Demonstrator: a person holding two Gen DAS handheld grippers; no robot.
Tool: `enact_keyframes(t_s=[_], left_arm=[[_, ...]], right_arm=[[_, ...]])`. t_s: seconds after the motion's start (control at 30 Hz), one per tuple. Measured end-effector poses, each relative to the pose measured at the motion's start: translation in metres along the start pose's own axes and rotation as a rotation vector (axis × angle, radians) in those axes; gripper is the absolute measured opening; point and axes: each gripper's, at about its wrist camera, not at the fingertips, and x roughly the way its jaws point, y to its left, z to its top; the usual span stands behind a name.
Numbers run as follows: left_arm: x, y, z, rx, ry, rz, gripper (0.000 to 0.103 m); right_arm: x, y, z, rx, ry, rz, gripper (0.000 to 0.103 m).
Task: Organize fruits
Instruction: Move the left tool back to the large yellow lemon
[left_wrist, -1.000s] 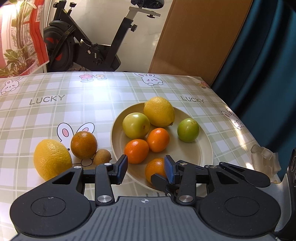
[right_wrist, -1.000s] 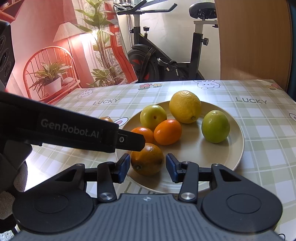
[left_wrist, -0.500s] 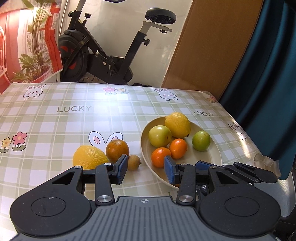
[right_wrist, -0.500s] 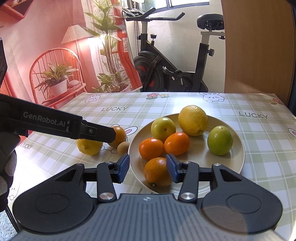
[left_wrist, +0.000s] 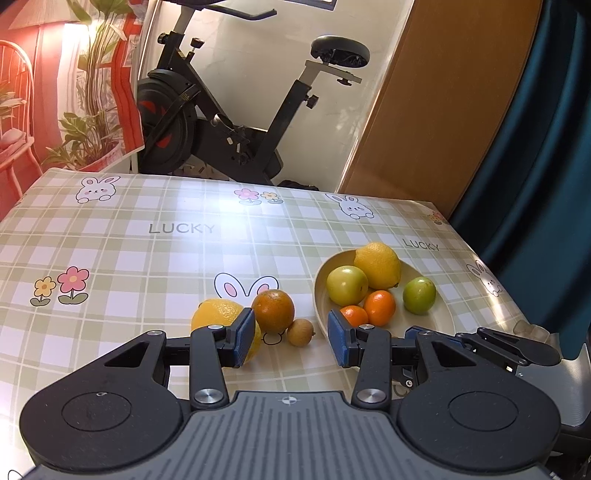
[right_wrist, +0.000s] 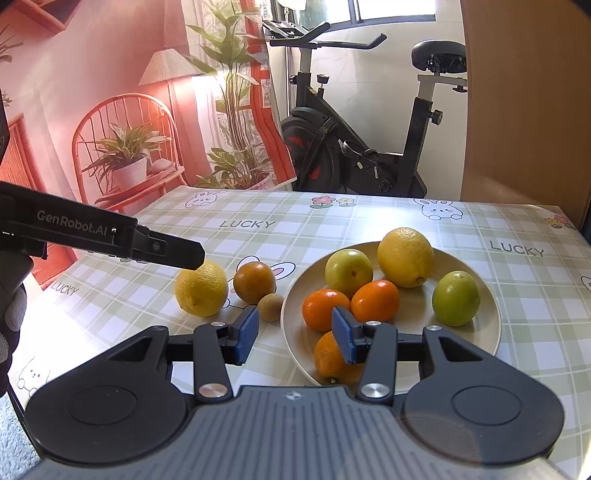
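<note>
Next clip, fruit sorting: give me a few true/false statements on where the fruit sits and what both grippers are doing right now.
1. Three fruits lie on the tablecloth outside the plate. True.
2. The left gripper grips the small brown fruit. False: its jaws are open and empty.
3. The plate holds a lemon. True.
4. The right gripper holds an orange. False: jaws open, holding nothing.
5. The green fruit touches the lemon. False: they sit apart.
</note>
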Motion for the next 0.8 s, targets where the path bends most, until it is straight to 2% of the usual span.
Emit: enact_keyframes(t_s=[0.8], left_arm=[[-0.001,0.033,0.009,-0.051,-0.021,0.051,0.046]], right_arm=[[0.028,0.012,0.017,-0.058,0.014,0.047,0.047]])
